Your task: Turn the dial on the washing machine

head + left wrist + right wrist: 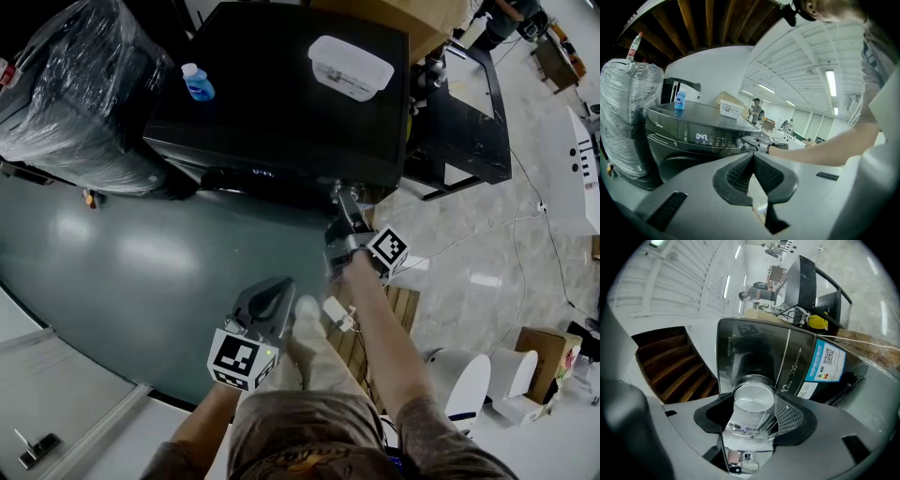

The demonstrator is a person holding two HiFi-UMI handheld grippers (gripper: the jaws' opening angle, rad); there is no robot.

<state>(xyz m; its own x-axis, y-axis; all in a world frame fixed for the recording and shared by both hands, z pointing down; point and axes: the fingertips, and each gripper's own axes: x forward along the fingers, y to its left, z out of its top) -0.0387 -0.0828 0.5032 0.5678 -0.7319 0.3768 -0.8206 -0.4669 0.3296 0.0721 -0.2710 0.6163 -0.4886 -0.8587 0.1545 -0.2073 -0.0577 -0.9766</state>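
Observation:
The black washing machine (281,94) stands ahead of me, its lit display (703,137) reading 0:47. In the right gripper view the silver round dial (751,393) on the machine's front panel sits between the two jaws, and my right gripper (753,405) is shut on it. The head view shows that gripper (339,202) pressed up to the machine's front edge at arm's length. From the left gripper view I see the same dial (743,144) held from the right. My left gripper (270,302) hangs back near my waist, shut with nothing in it.
On the machine's top lie a blue bottle (197,82) and a white plastic box (350,67). A plastic-wrapped bulky item (80,89) stands at its left, a black frame (469,112) at its right. A wooden pallet (361,342) lies beneath me.

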